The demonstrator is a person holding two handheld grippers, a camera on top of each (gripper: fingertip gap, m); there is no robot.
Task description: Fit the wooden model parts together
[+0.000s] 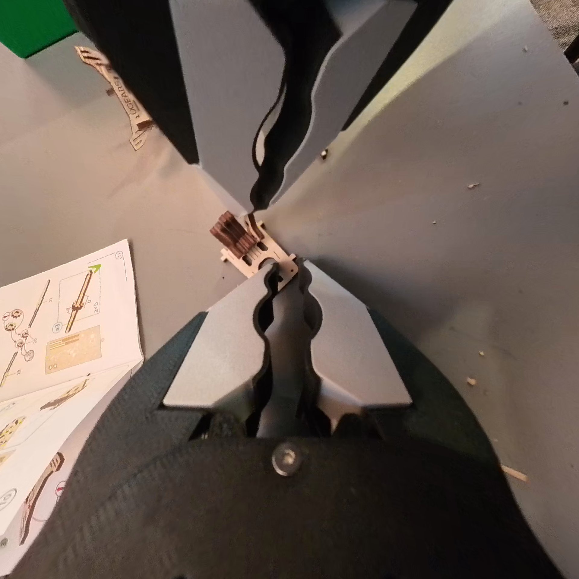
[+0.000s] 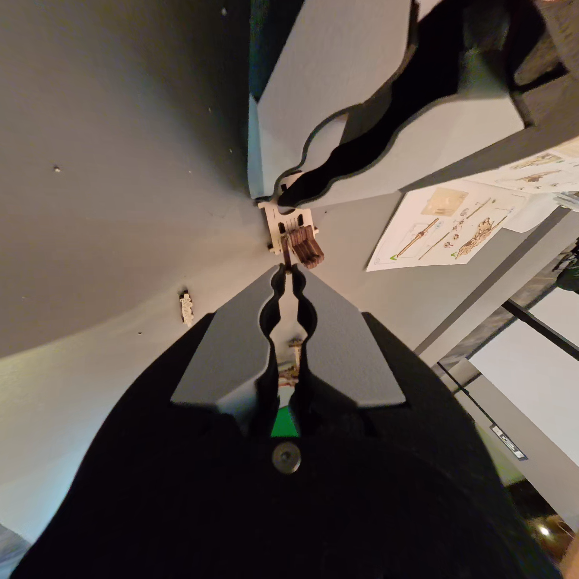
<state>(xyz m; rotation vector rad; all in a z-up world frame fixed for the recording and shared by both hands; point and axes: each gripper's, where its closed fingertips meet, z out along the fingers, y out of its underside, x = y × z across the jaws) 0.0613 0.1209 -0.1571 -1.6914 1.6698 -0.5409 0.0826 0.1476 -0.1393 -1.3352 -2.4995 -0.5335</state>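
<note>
The left gripper (image 1: 286, 268), grey-fingered with black wavy pads, is clamped on the near edge of a pale, flat, slotted wooden plate (image 1: 266, 255) held just above the matte grey table (image 1: 438, 250). The same plate (image 2: 283, 221) appears in the right wrist view, with the left gripper (image 2: 282, 195) closing on its far edge.

Standing in the plate's slots is a dark brown stack of thin wooden pieces (image 1: 233, 235) – several layers side by side, leaning outward. Just beside that stack (image 2: 308, 247), the right gripper (image 2: 287, 266) pinches 1 thin brown wooden strip (image 2: 285, 249) at its tip, jaws together on it; the strip's other end meets the plate. From the left wrist view the right gripper (image 1: 257, 208) comes in from above.

A white printed instruction sheet (image 1: 62, 329) lies on the table to the left, and a long pale wooden frame piece (image 1: 125, 94) lies farther off near a green box (image 1: 31, 25). Small wood crumbs (image 1: 470, 380) dot the table.
</note>
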